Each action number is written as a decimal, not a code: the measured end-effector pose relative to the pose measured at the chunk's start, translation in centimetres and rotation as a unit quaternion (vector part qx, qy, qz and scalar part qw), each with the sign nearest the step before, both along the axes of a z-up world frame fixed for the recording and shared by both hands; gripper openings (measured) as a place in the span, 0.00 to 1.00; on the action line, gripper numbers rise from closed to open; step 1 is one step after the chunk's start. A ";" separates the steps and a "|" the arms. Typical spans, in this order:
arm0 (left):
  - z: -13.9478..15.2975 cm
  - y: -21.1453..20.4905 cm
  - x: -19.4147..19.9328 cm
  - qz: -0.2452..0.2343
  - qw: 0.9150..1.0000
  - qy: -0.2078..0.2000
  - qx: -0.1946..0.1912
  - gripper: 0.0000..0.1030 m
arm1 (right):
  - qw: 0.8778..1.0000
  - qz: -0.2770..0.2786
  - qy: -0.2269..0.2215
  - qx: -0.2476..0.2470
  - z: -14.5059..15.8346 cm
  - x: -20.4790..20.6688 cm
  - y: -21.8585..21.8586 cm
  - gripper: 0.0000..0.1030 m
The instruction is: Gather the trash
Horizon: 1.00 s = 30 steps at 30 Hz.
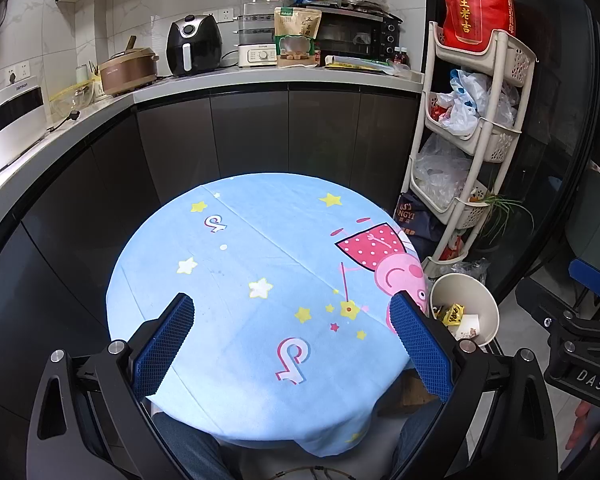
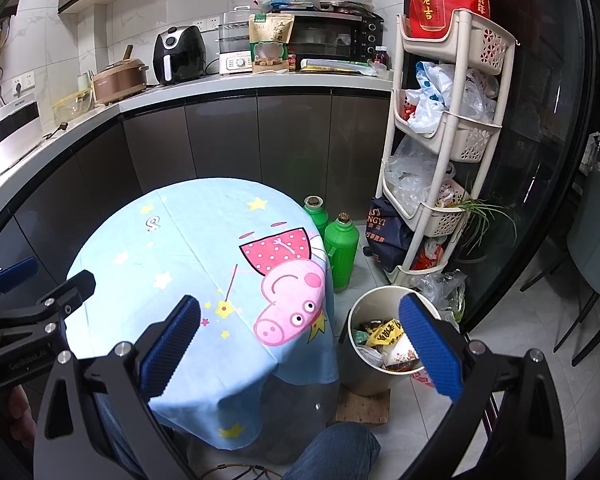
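A round table under a light blue cartoon cloth (image 1: 240, 264) (image 2: 180, 236) fills the middle of both views, with no loose trash lying on it. To its right on the floor stands a cream bin (image 1: 488, 304) (image 2: 356, 376) holding yellow and brown wrappers (image 2: 386, 334) (image 1: 454, 314). My left gripper (image 1: 292, 344) hovers open over the near part of the table, nothing between its blue pads. My right gripper (image 2: 300, 344) is open too, spanning the table's right edge and the bin. The left gripper (image 2: 40, 292) also shows at the right wrist view's left edge.
Two green thermos flasks (image 2: 340, 252) stand on the floor beyond the bin. A cream tiered rack (image 1: 480, 128) (image 2: 444, 136) stuffed with plastic bags stands at the right by a glass door. Dark cabinets and a counter (image 1: 260, 80) with appliances curve behind. A person's jeans-clad knees (image 2: 336, 452) are below.
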<state>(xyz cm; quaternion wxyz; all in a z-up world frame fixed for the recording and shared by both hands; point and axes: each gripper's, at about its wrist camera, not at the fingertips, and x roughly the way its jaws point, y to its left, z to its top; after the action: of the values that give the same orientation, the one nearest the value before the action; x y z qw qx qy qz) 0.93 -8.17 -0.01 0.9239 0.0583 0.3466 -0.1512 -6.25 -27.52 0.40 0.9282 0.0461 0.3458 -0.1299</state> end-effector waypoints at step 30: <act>0.3 -0.3 -0.3 -0.001 1.000 -0.001 -0.001 0.92 | 1.000 -0.003 -0.001 0.000 -0.1 0.0 0.4 0.97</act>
<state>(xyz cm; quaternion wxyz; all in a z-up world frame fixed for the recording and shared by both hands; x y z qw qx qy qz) 0.60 -8.46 0.29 0.9241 0.0579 0.3454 -0.1528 -6.21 -27.13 0.26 0.9281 0.0468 0.3450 -0.1323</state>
